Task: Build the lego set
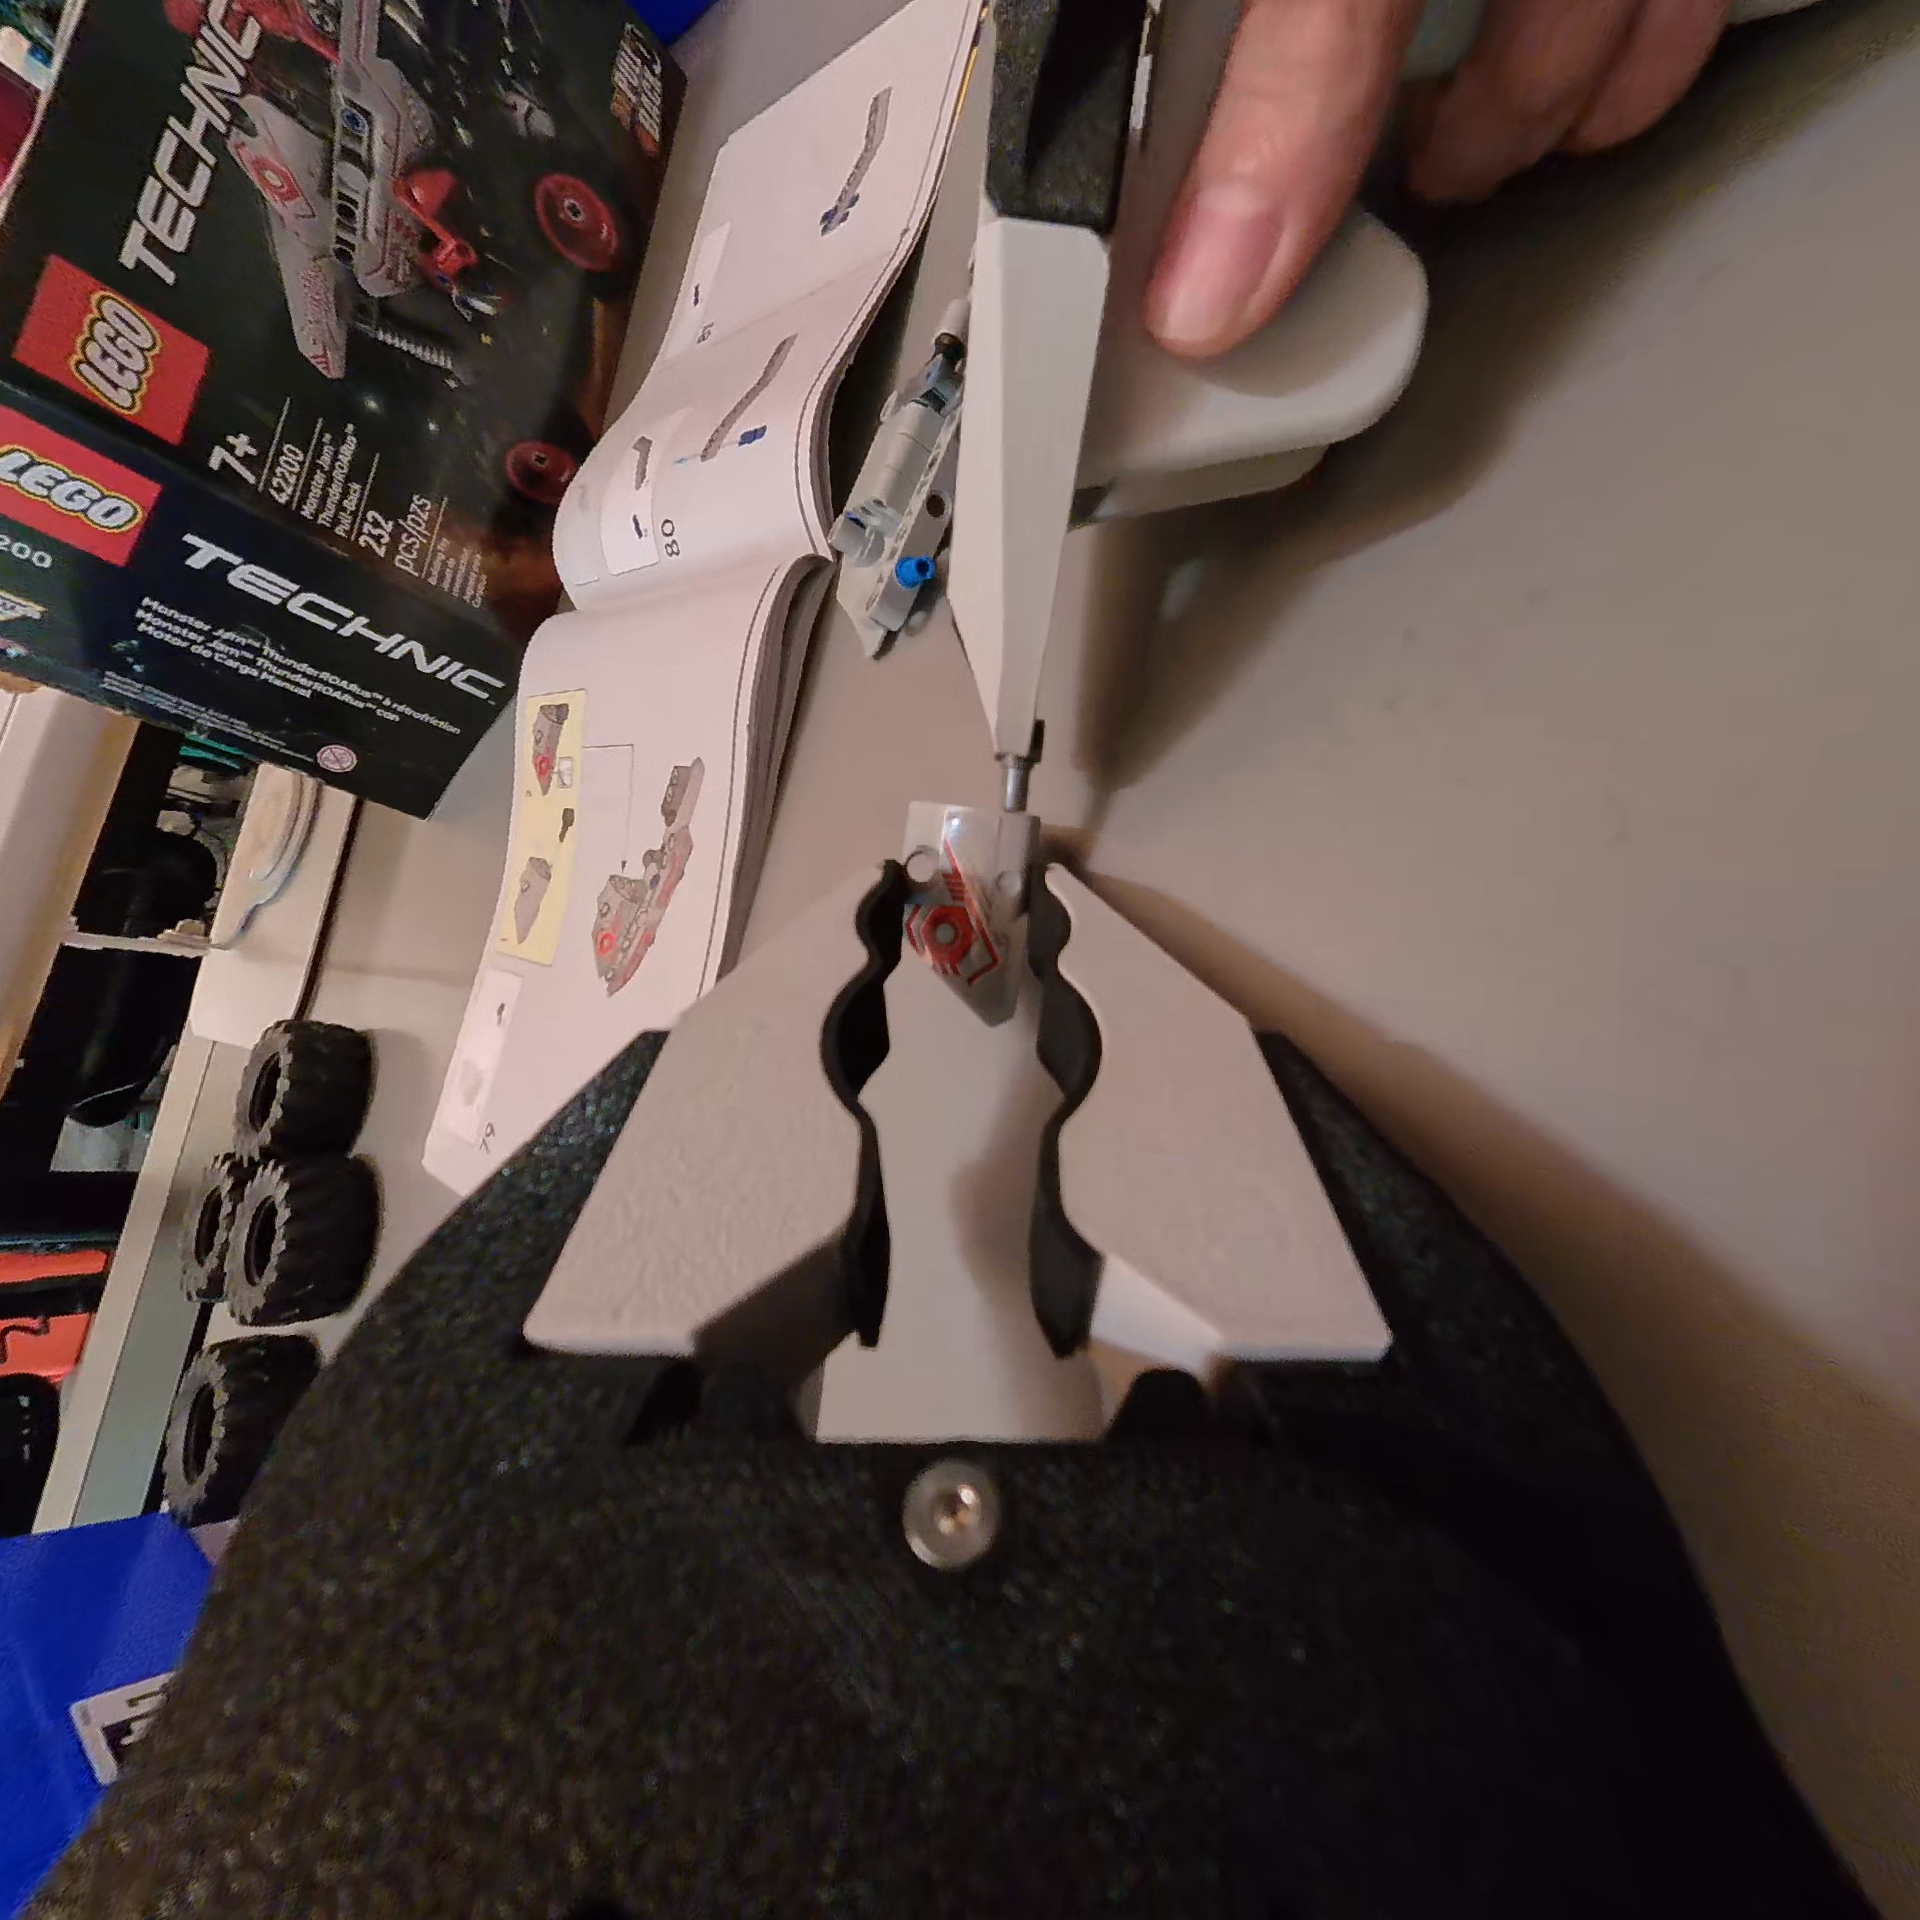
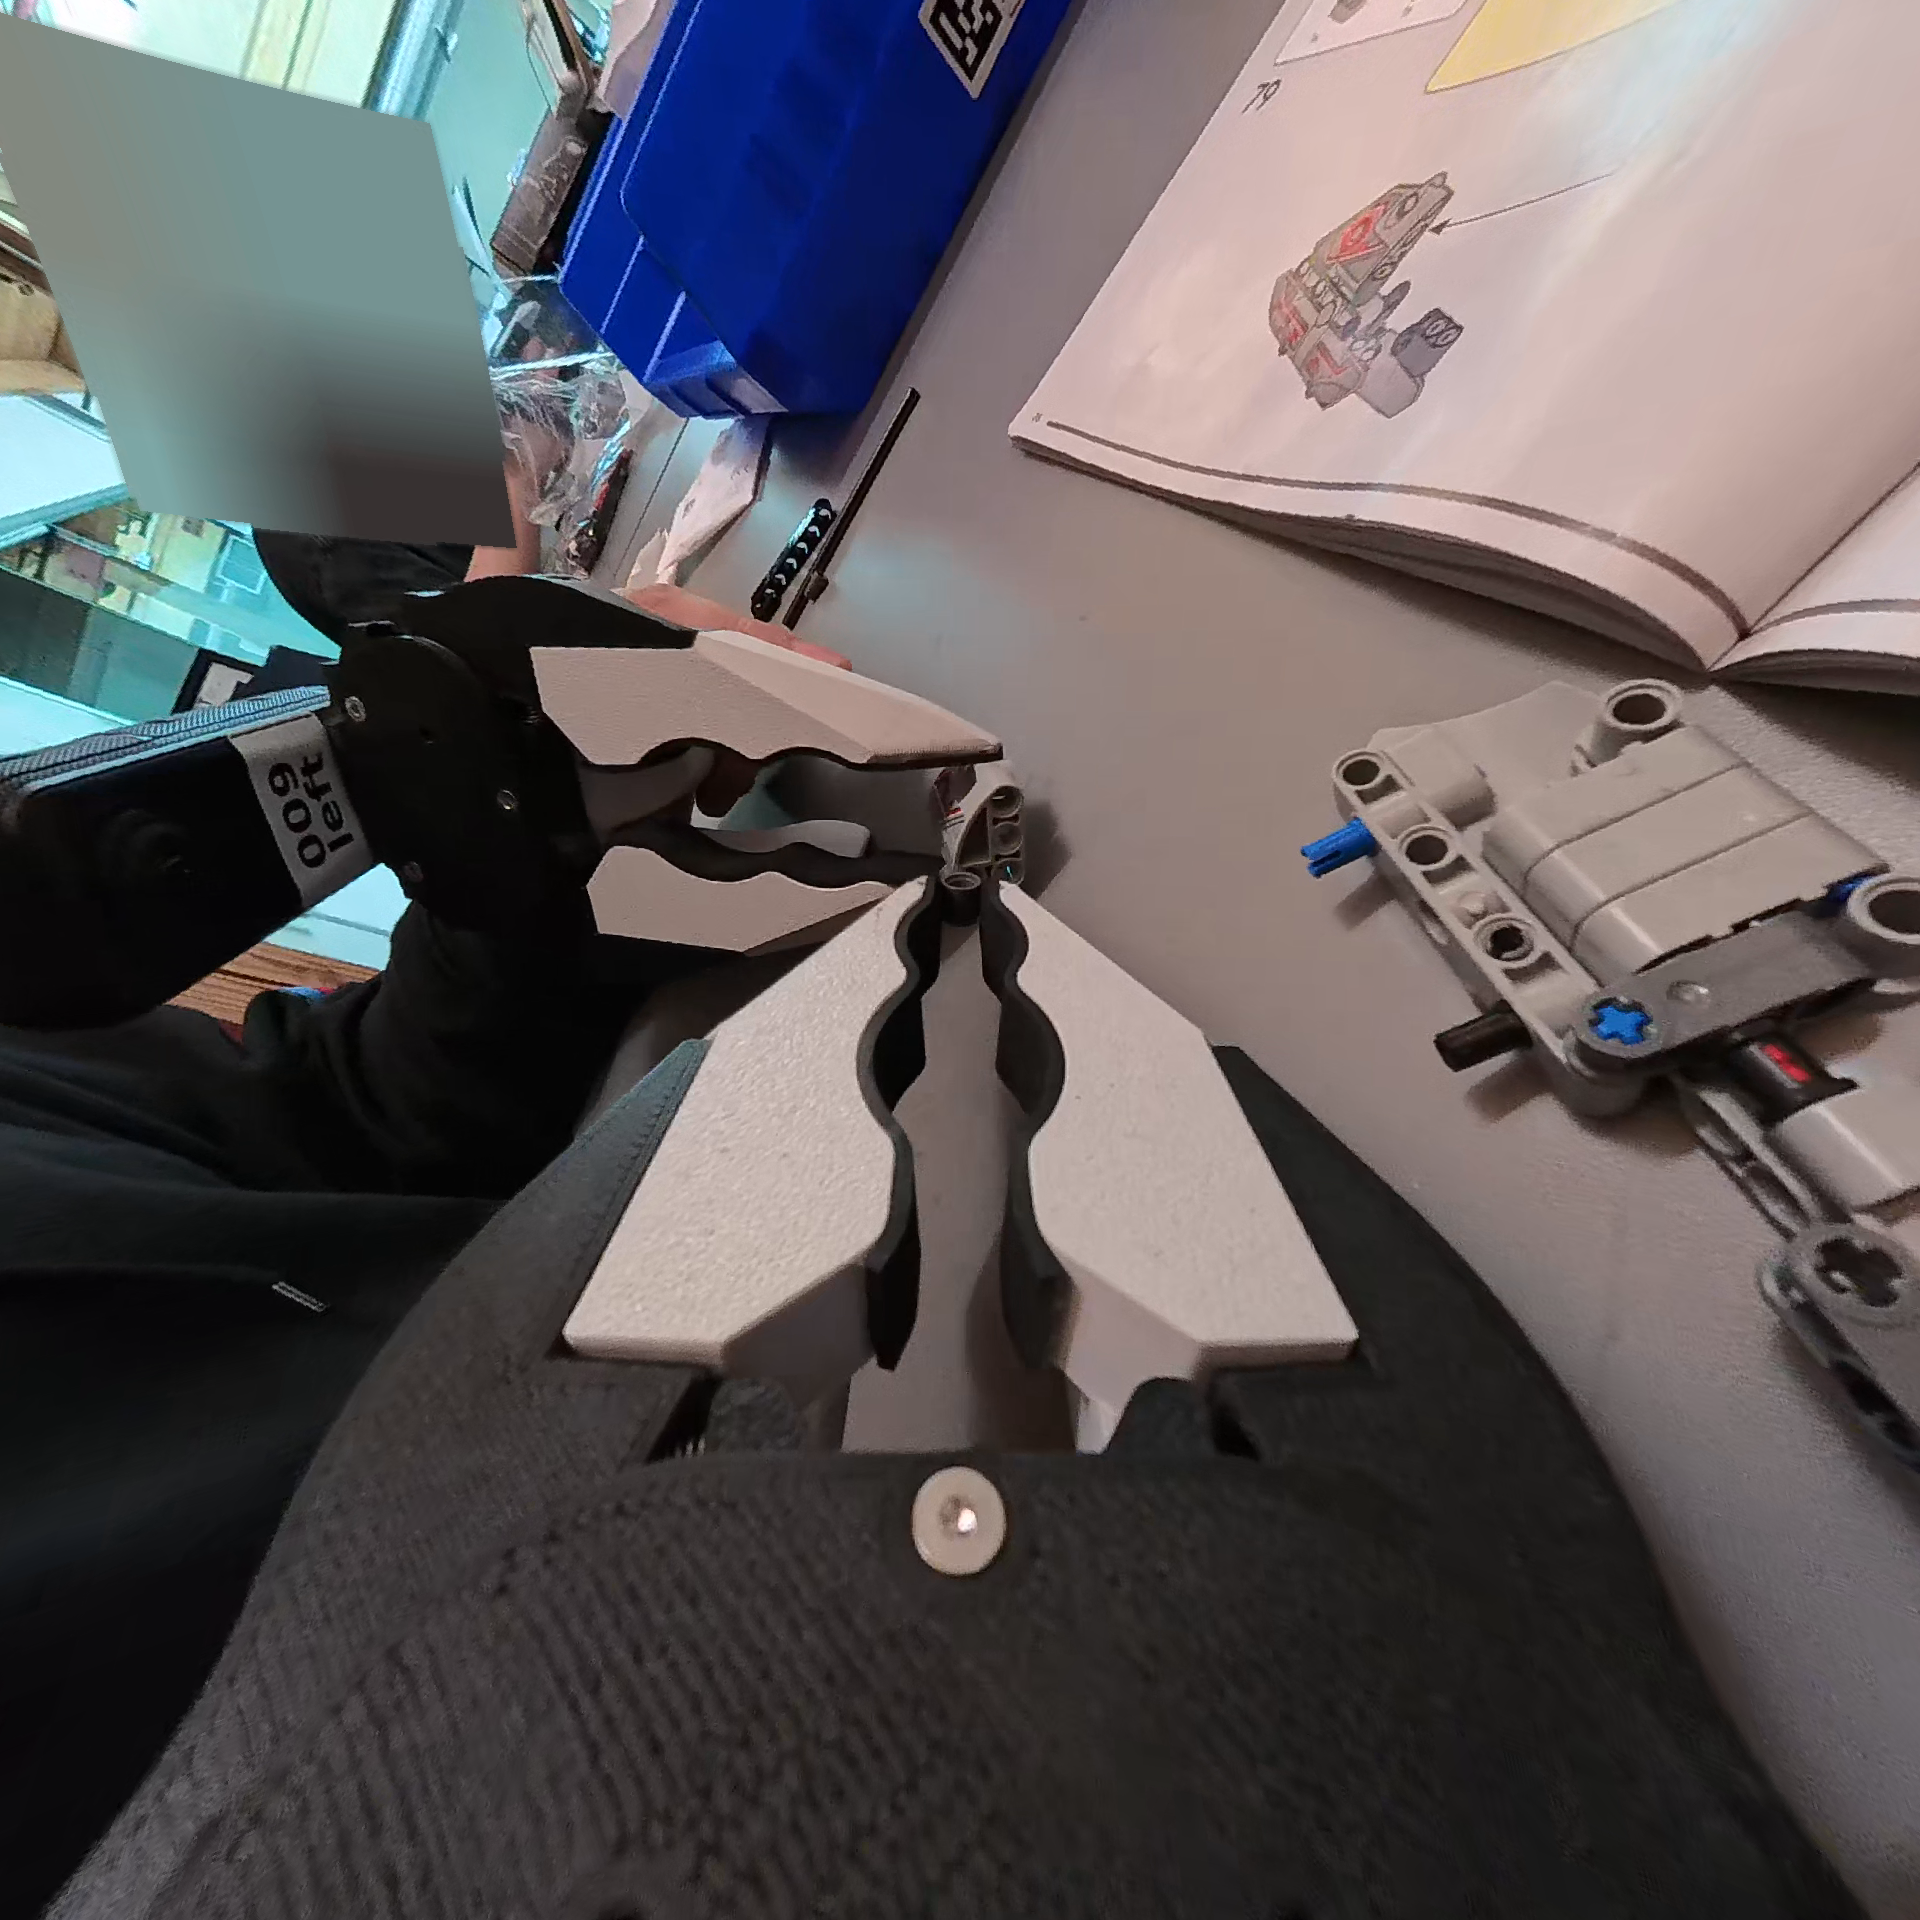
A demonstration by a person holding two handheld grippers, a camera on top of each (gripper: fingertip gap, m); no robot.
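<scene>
A plain grey table (image 1: 1558,935) carries the work, with cluttered shelves beyond its far edge. The left gripper (image 1: 966,883) has its fingers closed on a small curved grey panel (image 1: 961,920) with a red and silver sticker, pinched near the fingertips and held above the table. The right gripper (image 2: 961,899) comes in tip to tip with it; its fingers (image 2: 831,1039) are nearly together, clamped on a small dark grey pin (image 2: 958,891) whose end sits right at the edge of the panel. In the left wrist view the same pin (image 1: 1016,781) sticks out of the right gripper's narrow tip and touches the top of the panel. A person's hand (image 1: 1351,156) rests on that gripper's handle.

An open instruction booklet (image 1: 644,831) lies along the table, and the set's dark box (image 1: 260,364) stands just past it near the table's edge. A partly built grey model (image 2: 1621,904) with blue pins lies on the table between the booklet and the right gripper, apart from both. Four black tyres (image 1: 281,1195) are grouped by the table edge beside the booklet. A blue bin (image 2: 790,187) stands at the table's far side, with a thin black rod (image 2: 862,499) and a short black beam (image 2: 795,556) lying near it.
</scene>
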